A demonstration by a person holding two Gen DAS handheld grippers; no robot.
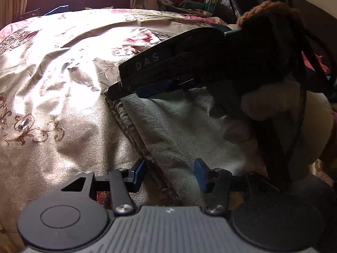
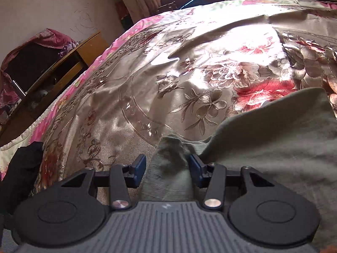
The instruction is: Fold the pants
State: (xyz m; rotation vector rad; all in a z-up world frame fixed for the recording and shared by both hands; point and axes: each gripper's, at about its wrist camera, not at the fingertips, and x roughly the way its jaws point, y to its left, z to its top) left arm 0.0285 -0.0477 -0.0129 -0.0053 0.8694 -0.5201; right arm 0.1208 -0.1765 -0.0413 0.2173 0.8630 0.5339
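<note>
The grey-green pants (image 1: 174, 126) lie folded on the bed, their stacked edges on the left side. My left gripper (image 1: 170, 175) is open just above the near edge of the pants, its blue pads apart and empty. My right gripper shows from the side in the left wrist view (image 1: 134, 86), resting low at the far edge of the pants. In the right wrist view my right gripper (image 2: 167, 170) is open with a bunched corner of the pants (image 2: 273, 147) lying between its blue pads.
The floral satin bedspread (image 1: 52, 84) covers the bed, also in the right wrist view (image 2: 168, 73). A wooden cabinet (image 2: 63, 67) stands left of the bed. A black cloth (image 2: 21, 168) lies at the near left. Clutter (image 1: 189, 2) sits beyond the bed.
</note>
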